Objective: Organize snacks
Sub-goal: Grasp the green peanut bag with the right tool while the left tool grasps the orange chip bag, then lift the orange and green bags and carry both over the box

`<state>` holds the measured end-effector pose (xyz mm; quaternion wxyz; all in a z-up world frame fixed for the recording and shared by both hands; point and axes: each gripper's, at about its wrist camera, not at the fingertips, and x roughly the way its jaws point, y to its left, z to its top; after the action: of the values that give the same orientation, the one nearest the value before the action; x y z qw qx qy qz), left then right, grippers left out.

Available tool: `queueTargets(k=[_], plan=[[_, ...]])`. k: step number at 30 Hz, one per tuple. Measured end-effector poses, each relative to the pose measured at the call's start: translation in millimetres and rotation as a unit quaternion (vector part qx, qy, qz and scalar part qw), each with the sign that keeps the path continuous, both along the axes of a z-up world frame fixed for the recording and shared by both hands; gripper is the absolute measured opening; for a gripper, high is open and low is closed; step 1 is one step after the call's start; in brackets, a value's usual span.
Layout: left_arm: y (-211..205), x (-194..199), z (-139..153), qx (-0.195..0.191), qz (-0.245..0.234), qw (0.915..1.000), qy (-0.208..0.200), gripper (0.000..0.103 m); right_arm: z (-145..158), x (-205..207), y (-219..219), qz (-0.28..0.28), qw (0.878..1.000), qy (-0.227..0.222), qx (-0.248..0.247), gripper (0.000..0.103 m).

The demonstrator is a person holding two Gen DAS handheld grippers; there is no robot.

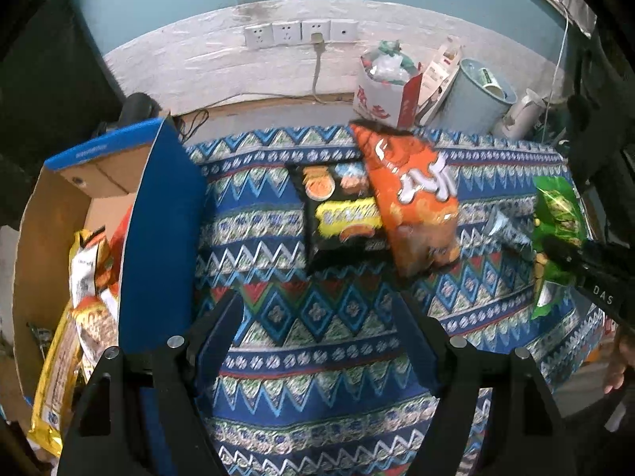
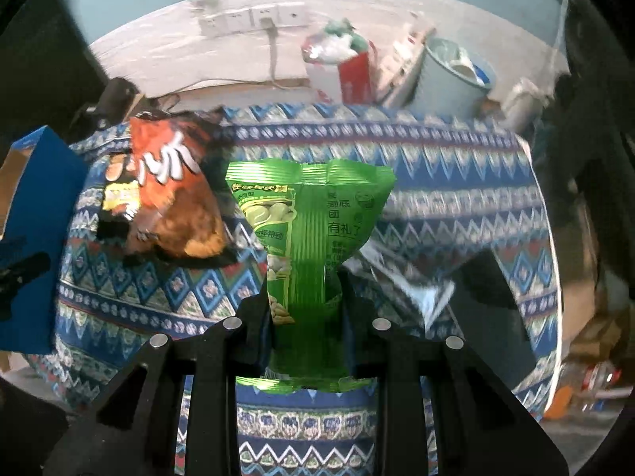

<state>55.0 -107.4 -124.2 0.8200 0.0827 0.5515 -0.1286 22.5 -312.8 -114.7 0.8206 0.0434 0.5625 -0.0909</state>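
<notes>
right gripper pinches green bag, fingers squeezed on its lower half, bag lifted above patterned cloth. left gripper fingers wide apart, nothing between them, over cloth. orange bag lies partly on black bag in middle of cloth. cardboard box at left edge, blue flap up between box and cloth. only left view shows yellow bag inside box. bucket and paper bag behind table by wall.
</notes>
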Motion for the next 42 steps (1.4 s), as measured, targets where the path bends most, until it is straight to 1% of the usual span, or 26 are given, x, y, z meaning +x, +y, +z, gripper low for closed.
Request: queueTargets(k=[3,7,11,14,19,23,25,27,31,32,36,38,39,41,42], plan=[[-11.5,7.0,1.7,-0.003,-0.002,1.0,0.002,0.081,2.1,14.8,-3.5,0.021,1.0,0.0,0.002,0.025],[-30.0,20.9,-1.9,0.002,0.001,0.9999,0.016,0.081,7.2,34.0,-7.1,0.043,0.999,-0.005,0.026,0.025],[-51.0,33.5,-3.1,0.0,0.005,0.9999,0.013,0.081,9.3,52.7,-10.4,0.069,0.998,0.001,0.009,0.025],[-70.4,44.3,-10.1,0.0,0.009,0.9996,0.026,0.081,7.3,62.7,-14.7,0.084,0.996,0.007,-0.002,0.025],[-91.3,58.0,-27.6,-0.008,0.02,0.9988,0.044,0.081,-2.2,69.1,-33.5,0.074,0.997,0.005,0.003,0.025],[-101.1,64.1,-41.3,-0.035,0.038,0.9959,0.074,0.081,-12.0,71.8,-46.8,0.066,0.998,0.003,0.009,0.025],[-105.7,65.2,-46.0,-0.041,0.045,0.9949,0.081,0.081,-16.7,71.4,-53.6,0.061,0.998,0.003,0.019,0.025],[-112.5,67.3,-51.0,-0.032,0.045,0.995,0.083,0.081,-21.9,71.9,-58.1,0.058,0.998,0.008,0.024,0.025],[-128.5,73.8,-65.4,0.009,0.04,0.9952,0.088,0.081,-28.9,73.2,-61.0,0.062,0.998,0.012,0.024,0.025],[-130.4,75.1,-68.4,0.014,0.042,0.9951,0.088,0.081,-29.9,73.3,-60.7,0.062,0.998,0.013,0.024,0.025],[-134.7,78.9,-80.9,0.014,0.041,0.9947,0.094,0.081,-30.7,75.9,-59.0,0.065,0.998,0.012,0.024,0.025],[-133.2,78.9,-85.1,0.011,0.04,0.9951,0.09,0.081,-30.6,77.9,-58.1,0.066,0.997,0.011,0.022,0.025],[-132.3,78.2,-85.6,0.009,0.04,0.9953,0.088,0.079,-30.7,79.2,-57.3,0.067,0.997,0.011,0.022,0.025],[-130.6,75.4,-86.0,0.002,0.036,0.9958,0.085,0.067,-31.2,81.0,-56.3,0.066,0.997,0.012,0.023,0.025],[-131.6,73.8,-84.5,0.003,0.031,0.9963,0.08,0.065,-31.1,82.4,-56.4,0.066,0.998,0.012,0.023,0.025]])
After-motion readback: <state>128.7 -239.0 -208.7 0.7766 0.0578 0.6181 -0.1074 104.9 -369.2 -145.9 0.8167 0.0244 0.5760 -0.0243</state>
